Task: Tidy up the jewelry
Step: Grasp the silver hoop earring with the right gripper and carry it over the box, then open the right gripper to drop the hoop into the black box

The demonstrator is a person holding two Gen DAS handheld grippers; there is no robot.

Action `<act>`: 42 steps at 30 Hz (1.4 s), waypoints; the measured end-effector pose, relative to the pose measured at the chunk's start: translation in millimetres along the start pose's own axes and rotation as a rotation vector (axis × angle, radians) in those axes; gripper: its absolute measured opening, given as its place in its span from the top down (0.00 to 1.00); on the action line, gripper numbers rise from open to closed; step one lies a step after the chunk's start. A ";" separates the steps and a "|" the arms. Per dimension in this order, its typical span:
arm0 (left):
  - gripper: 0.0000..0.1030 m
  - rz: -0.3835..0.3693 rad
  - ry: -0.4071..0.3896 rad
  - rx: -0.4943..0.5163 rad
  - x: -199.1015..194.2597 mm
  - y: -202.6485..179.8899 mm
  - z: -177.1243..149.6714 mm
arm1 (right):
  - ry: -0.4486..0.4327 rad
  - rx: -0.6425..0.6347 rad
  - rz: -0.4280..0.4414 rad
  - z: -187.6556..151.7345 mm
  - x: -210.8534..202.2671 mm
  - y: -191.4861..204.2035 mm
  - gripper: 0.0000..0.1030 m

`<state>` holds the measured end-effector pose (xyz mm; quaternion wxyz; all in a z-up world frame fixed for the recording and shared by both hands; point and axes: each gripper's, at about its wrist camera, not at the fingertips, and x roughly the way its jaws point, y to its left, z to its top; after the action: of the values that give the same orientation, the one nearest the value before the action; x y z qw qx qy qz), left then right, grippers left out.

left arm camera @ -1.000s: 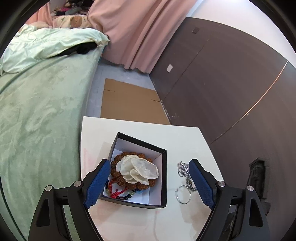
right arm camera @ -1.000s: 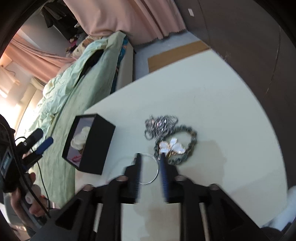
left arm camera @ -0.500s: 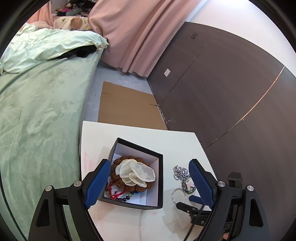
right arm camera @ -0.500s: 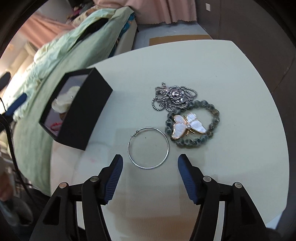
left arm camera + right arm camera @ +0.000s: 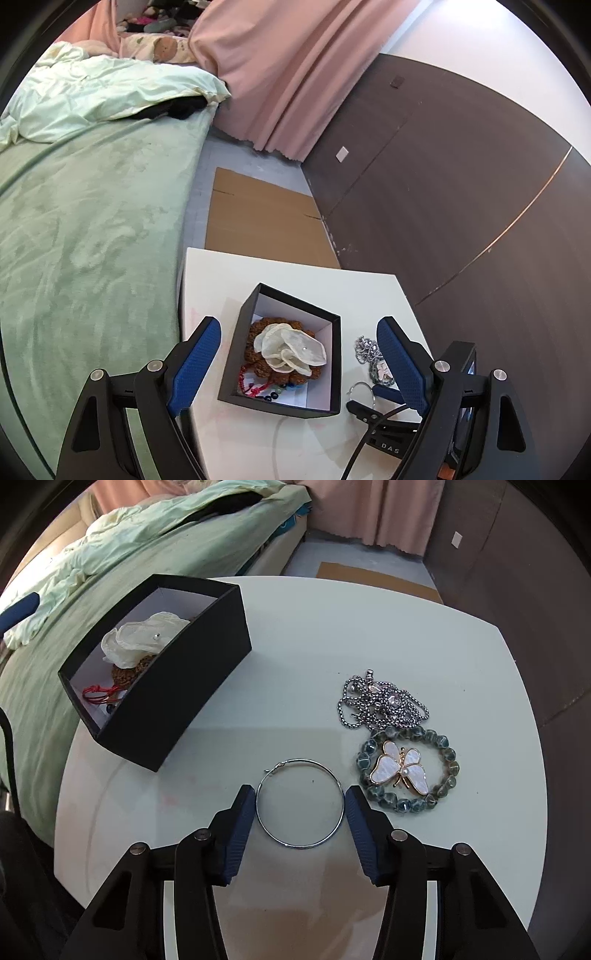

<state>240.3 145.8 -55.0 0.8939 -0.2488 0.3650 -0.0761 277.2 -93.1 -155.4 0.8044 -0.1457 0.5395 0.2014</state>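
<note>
An open black box (image 5: 192, 672) stands at the left of the white round table (image 5: 314, 627). It holds a white shell flower (image 5: 136, 638), a brown bead bracelet and a red cord. A silver hoop (image 5: 299, 846) lies flat between the pads of my right gripper (image 5: 300, 805). Its jaws are closing, with a thin gap still showing on each side. Right of it lie a butterfly brooch (image 5: 400, 770) inside a green bead bracelet (image 5: 448, 755), and a silver chain (image 5: 384, 701). My left gripper (image 5: 299, 354) hovers wide open over the box (image 5: 284, 295), holding nothing.
A green bed (image 5: 92, 240) borders the table's left side. A flat cardboard sheet (image 5: 258, 218) lies on the floor beyond the table, with pink curtains (image 5: 280, 74) and a dark brown wall (image 5: 461, 203) behind. The right gripper (image 5: 369, 397) shows low in the left wrist view.
My right gripper rolled upright and dropped down over the silver hoop; its jaws spread wide, then narrowed around it. The left gripper drew back a little, still open.
</note>
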 end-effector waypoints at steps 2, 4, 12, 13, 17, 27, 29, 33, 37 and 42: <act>0.16 -0.002 -0.003 -0.002 -2.1 1.4 0.2 | 0.002 0.010 0.024 1.2 -1.7 -1.1 0.51; 0.16 -0.001 -0.006 -0.003 -4.0 2.5 0.6 | -0.007 0.031 0.048 3.2 -6.0 -4.2 0.51; 0.16 0.007 -0.022 -0.024 -10.7 13.0 2.6 | -0.142 0.073 0.153 31.2 -59.5 4.2 0.51; 0.16 0.007 -0.023 -0.025 -11.9 13.8 2.6 | -0.157 0.071 0.165 36.4 -64.5 7.5 0.51; 0.16 0.016 -0.034 -0.025 -15.4 19.4 3.5 | -0.201 0.060 0.233 57.6 -79.2 25.7 0.51; 0.16 0.036 -0.075 -0.102 -27.2 44.2 9.5 | -0.266 0.008 0.310 92.5 -88.9 69.0 0.50; 0.16 0.034 -0.079 -0.105 -28.8 45.6 10.4 | -0.262 0.013 0.317 97.0 -82.8 71.6 0.50; 0.16 0.038 -0.083 -0.108 -30.3 48.7 10.9 | -0.195 0.039 0.334 102.3 -63.0 72.3 0.41; 0.16 0.040 -0.078 -0.106 -28.0 50.3 10.9 | -0.185 0.061 0.315 97.7 -61.9 66.0 0.39; 0.16 0.028 -0.078 -0.093 -26.6 44.5 11.5 | -0.222 0.075 0.293 84.8 -82.2 46.9 0.39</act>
<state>227.0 197.2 -53.9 0.8958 -0.2879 0.3367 -0.0368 295.5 -27.4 -48.2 0.8260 -0.0123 0.4700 0.3110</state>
